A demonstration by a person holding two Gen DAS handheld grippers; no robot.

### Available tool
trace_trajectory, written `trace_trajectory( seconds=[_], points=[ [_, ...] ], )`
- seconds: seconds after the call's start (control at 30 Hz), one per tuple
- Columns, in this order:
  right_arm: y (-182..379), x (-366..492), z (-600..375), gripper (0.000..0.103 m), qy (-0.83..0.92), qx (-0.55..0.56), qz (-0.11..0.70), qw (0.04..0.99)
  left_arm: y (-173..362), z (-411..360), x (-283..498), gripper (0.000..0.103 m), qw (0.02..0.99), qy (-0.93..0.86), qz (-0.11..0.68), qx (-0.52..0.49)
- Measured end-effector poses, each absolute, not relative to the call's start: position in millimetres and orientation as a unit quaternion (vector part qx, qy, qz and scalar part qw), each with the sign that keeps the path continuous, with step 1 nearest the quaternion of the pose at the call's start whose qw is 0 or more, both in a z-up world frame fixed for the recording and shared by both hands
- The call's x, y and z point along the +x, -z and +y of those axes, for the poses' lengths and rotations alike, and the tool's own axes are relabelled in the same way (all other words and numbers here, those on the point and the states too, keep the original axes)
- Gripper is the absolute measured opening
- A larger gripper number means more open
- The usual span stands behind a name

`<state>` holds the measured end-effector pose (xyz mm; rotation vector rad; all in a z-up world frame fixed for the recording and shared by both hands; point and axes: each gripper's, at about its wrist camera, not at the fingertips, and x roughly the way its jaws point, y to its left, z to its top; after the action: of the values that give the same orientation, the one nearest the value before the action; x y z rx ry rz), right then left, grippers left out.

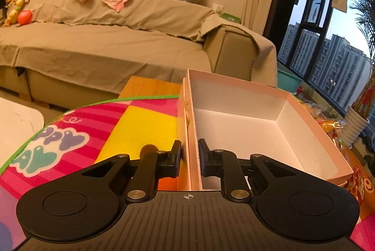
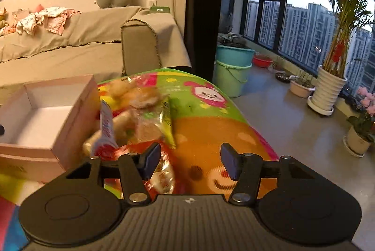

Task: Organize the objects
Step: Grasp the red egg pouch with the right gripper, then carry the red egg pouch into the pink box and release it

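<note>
one open pink cardboard box with a white inside sits on the bright patterned play mat, its long axis running toward the beige sofa at twelve o'clock. the left gripper pinches the box's near left wall. the right gripper has its fingers spread, nothing between the pads. a blurred heap of clear-wrapped snack packets, count unclear, lies at ten o'clock from it, just beside the box. mat lettering is only partly legible.

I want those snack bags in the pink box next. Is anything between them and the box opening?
Only the pink box's own near wall, which the snack bags lie against; they must go over it. Nothing else visible intervenes.
</note>
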<state>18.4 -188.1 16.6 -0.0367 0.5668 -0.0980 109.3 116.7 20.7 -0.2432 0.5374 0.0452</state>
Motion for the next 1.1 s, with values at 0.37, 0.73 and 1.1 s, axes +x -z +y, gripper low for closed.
trace_trajectory(
  seconds=[0.37, 0.73, 1.1],
  points=[
    [13.0, 9.6, -145.4, 0.082, -0.065, -0.151, 0.294, 0.942, -20.1, 117.5, 108.9, 0.018, 0.957, -0.021, 0.264, -0.120],
    [4.6, 2.7, -147.8, 0.072, -0.093, -0.148, 0.327, 0.929, -20.7, 117.0, 108.9, 0.017, 0.959, -0.017, 0.261, -0.110],
    [-122.6, -11.9, -107.1, 0.073, -0.190, -0.082, 0.275, 0.939, -21.2, 114.6, 108.7, 0.016, 0.959, -0.020, 0.261, -0.109]
  ],
)
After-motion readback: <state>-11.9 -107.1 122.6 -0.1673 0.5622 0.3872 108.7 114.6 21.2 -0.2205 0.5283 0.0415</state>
